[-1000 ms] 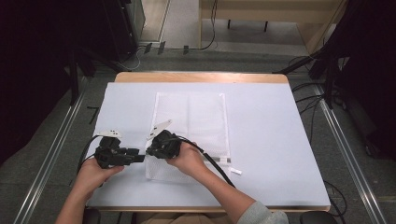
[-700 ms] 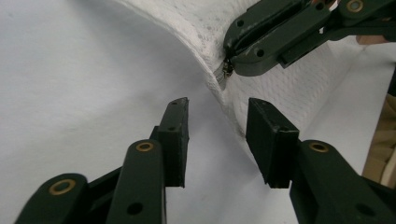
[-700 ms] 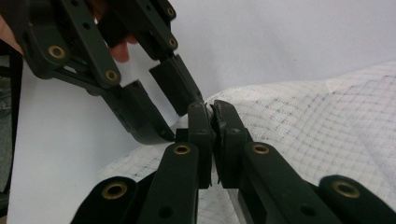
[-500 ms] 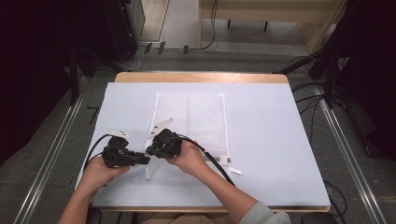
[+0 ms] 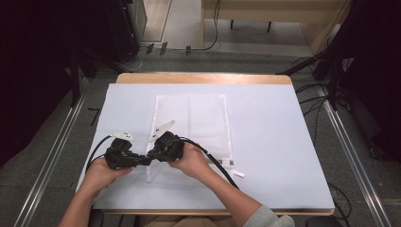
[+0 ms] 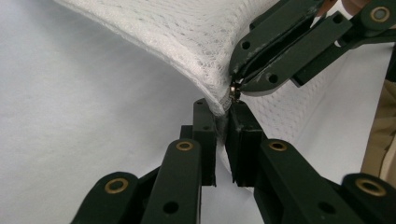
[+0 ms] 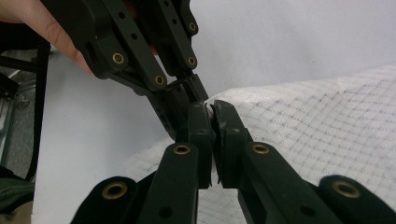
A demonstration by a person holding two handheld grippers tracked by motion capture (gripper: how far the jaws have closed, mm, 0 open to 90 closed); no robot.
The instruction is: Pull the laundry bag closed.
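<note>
Even, soft overhead light on the table (image 5: pixel 283 142) in the high view — bright white sheet, hardly a shadow on it, just a faint one under the hands. Around the table the room drops off into near black at left and right. Slight softness overall, no glare. In the left gripper view the mesh bag (image 6: pixel 187 37) is crisp near the jaws, while the near black links blur — same in the right gripper view.

white mesh-cloth bag (image 5: pixel 191 125), matt black jaws
</note>
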